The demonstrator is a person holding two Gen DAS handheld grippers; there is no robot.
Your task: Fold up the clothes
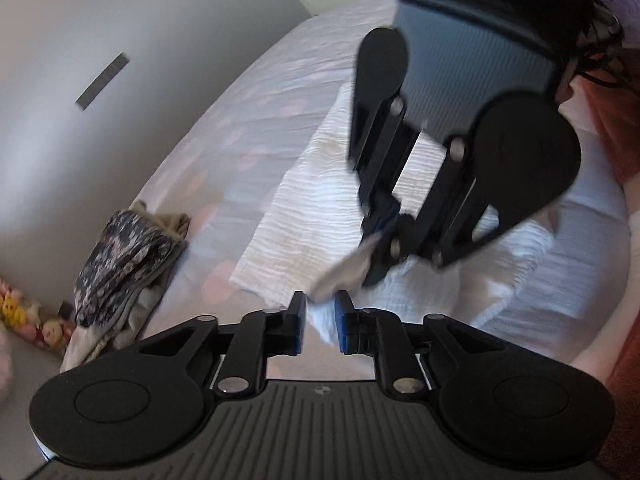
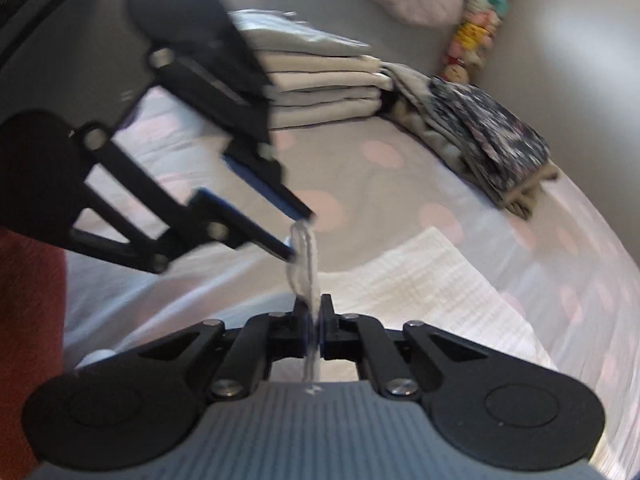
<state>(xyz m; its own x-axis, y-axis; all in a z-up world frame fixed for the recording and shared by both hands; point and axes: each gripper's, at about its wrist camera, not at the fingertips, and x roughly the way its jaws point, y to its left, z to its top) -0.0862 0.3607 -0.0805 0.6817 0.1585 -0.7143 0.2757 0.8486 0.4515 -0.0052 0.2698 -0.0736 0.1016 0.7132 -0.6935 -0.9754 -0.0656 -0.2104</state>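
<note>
A white crinkled cloth (image 1: 320, 184) lies flat on the bed, seen in the right wrist view as the cloth (image 2: 420, 280). One edge of it is lifted into a narrow strip. My right gripper (image 2: 315, 320) is shut on that strip, and in the left wrist view it is the right gripper (image 1: 378, 256) coming down from above. My left gripper (image 1: 321, 320) is open, its blue pads either side of the raised strip without pressing it. From the right wrist it appears as the left gripper (image 2: 300, 236), a short way along the same edge.
The bed sheet (image 2: 360, 184) is pale with pink spots. A stack of folded beige clothes (image 2: 320, 80) and a dark patterned folded pile (image 2: 488, 140) sit at the far side; the patterned pile (image 1: 124, 256) is at the left. Plush toys (image 2: 480, 20) line the wall. Red fabric (image 2: 28, 320) is close by.
</note>
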